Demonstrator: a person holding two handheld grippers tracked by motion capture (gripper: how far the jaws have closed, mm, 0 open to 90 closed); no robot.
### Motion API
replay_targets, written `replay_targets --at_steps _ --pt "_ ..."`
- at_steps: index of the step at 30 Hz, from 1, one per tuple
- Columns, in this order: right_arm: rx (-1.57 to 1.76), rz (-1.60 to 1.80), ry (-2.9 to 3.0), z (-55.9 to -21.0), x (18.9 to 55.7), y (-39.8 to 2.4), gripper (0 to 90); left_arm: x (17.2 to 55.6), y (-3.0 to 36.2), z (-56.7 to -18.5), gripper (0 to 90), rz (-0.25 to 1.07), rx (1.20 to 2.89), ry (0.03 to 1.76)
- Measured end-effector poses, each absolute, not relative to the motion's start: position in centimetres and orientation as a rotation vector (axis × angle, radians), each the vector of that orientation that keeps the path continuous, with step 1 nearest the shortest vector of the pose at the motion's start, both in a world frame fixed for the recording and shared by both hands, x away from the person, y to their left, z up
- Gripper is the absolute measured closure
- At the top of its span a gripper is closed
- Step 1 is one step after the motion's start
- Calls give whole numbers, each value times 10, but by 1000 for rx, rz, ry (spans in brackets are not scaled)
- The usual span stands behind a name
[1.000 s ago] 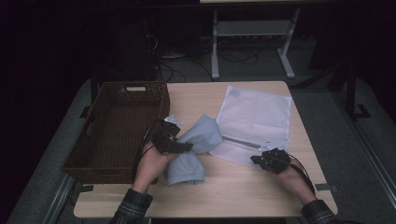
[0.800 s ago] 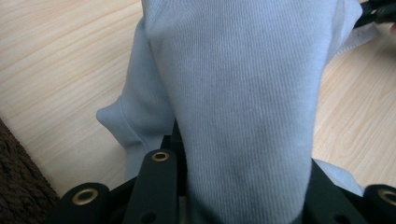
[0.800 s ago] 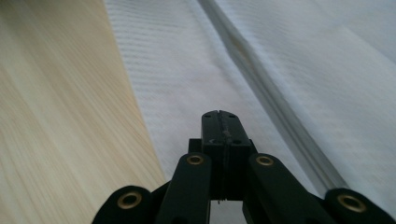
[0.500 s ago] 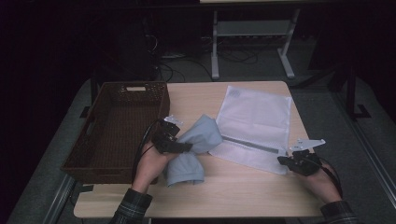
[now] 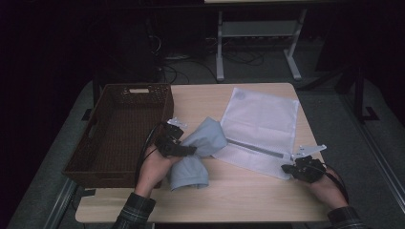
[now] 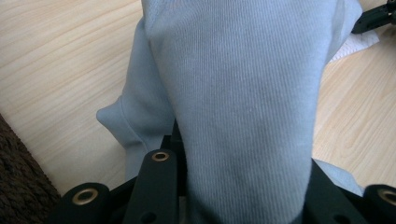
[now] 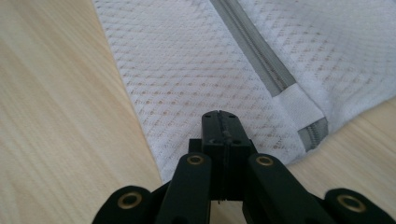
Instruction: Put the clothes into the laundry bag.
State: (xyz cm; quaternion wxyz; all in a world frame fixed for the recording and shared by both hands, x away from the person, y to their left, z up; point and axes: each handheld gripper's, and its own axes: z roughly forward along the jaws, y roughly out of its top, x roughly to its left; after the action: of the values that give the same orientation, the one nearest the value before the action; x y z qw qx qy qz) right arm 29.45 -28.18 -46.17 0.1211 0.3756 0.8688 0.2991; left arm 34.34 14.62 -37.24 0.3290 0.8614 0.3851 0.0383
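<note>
left gripper (image 5: 184,149): jaws clamp blue garment (image 5: 197,152) mid-surface | right gripper (image 5: 292,169): jaws pinch mesh bag (image 5: 262,129) near corner, right edge | zipper (image 5: 258,149) runs toward garment

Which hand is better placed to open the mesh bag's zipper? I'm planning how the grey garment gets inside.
Right. The right gripper sits with jaws shut at the mesh bag's near corner, beside the zipper end. The left gripper is busy clamping the grey garment.
</note>
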Motion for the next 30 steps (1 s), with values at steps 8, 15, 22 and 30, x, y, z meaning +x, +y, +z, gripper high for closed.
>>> replay_targets --at_steps 8,15,22,30 --pt "1008 889 2595 -461 289 -260 899 343 146 -372 697 99 2255 1010" --pt "920 901 2656 -460 281 -241 899 343 146 -372 697 100 2254 1012" --pt "849 944 2711 -461 275 -225 898 343 146 -372 697 103 2257 1012" --pt "862 1053 2645 -451 279 -231 840 334 145 -371 697 106 2268 1009"
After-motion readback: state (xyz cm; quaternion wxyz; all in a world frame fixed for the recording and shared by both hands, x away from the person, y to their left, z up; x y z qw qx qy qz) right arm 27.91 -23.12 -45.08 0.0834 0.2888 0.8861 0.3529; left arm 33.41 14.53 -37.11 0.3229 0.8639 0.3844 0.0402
